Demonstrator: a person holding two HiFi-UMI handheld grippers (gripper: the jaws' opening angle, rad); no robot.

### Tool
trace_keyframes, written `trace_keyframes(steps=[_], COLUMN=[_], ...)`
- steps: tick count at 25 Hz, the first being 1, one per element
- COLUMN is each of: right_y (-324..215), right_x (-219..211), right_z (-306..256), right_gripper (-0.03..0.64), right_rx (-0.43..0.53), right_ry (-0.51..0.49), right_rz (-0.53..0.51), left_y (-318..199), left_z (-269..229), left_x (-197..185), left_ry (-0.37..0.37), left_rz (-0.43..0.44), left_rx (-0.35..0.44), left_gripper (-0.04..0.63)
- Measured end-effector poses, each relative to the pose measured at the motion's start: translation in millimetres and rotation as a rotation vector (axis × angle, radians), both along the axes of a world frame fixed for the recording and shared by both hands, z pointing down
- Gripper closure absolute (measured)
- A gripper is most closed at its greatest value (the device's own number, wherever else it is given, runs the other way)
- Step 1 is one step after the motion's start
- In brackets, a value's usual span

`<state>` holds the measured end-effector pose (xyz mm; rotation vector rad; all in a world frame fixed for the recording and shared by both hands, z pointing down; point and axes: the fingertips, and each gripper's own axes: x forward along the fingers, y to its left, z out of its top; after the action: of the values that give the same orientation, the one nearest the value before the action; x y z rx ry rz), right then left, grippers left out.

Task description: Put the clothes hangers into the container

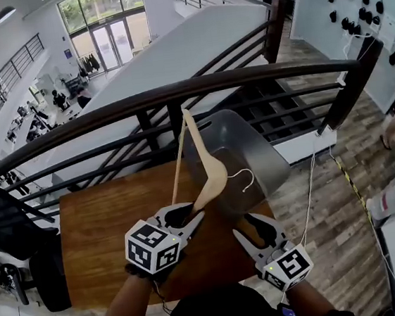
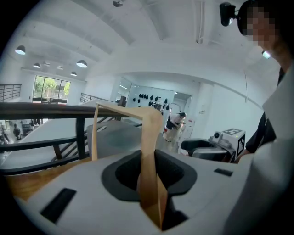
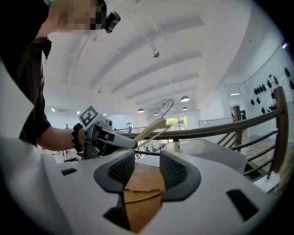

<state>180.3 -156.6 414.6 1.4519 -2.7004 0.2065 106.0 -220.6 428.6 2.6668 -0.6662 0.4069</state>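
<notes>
Holding: left tool (image 1: 191, 222) is clamped on one arm of the wooden hanger (image 1: 210, 173), high enough, I judge, for the hook to clear the rim.
Hanger: in the air by the grey container (image 1: 272, 168), not yet inside.
Right tool (image 1: 252, 234): jaws apart, empty, low over the tabletop (image 1: 96, 229), out of the way.

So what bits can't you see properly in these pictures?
Inside of the container: head view, the hanger crosses it; right gripper view shows only its outer wall.
Hanger's held end: head view, buried in the left gripper.
Near edge of the table: head view, behind the person's arms.
People downstairs: head view, too small.
</notes>
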Motion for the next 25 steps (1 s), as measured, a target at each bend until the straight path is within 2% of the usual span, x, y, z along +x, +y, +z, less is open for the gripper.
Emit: trace_keyframes(steps=[4,8,10,13,15,17,20,25], right_y=[1.1,0.8,-1.0,-4.8,-6.4,-8.3,-10.7,-13.3], right_x=[27.1,53.3,63.0,74.4,84.9,95.3,108.0,116.9], right_z=[-0.6,3.4,1.1,-7.6,-9.9,-12.4,-12.3,-10.2], right_gripper=[0.451,0.451,0.453,0.453,0.451,0.451,0.453,0.453], right_rx=[-0.022,-0.077,-0.055,0.031,0.041,0.056,0.053,0.035], right_ry=[0.008,0.004,-0.005,-0.035,-0.043,-0.051,-0.049,-0.041], right_rz=[0.031,0.068,0.077,0.082,0.090,0.095,0.093,0.076], left_y=[-3.7,-9.3,-16.4,-30.5,-39.5,-46.8,-55.3,-68.1], left_z=[-13.1,-21.0,-20.6,-14.4,-9.4,-8.5,-8.0,9.8], left_x=[41.0,81.7,96.7,110.4,119.0,128.1,142.8,160.9], left_ry=[0.038,0.107,0.126,0.098,0.082,0.098,0.118,0.073], left_rz=[0.047,0.075,0.070,0.046,0.022,-0.003,-0.023,-0.032], left_rx=[-0.042,-0.203,-0.271,-0.292,-0.298,-0.322,-0.358,-0.408], left_gripper=[0.500,0.500,0.499,0.497,0.497,0.497,0.492,0.492])
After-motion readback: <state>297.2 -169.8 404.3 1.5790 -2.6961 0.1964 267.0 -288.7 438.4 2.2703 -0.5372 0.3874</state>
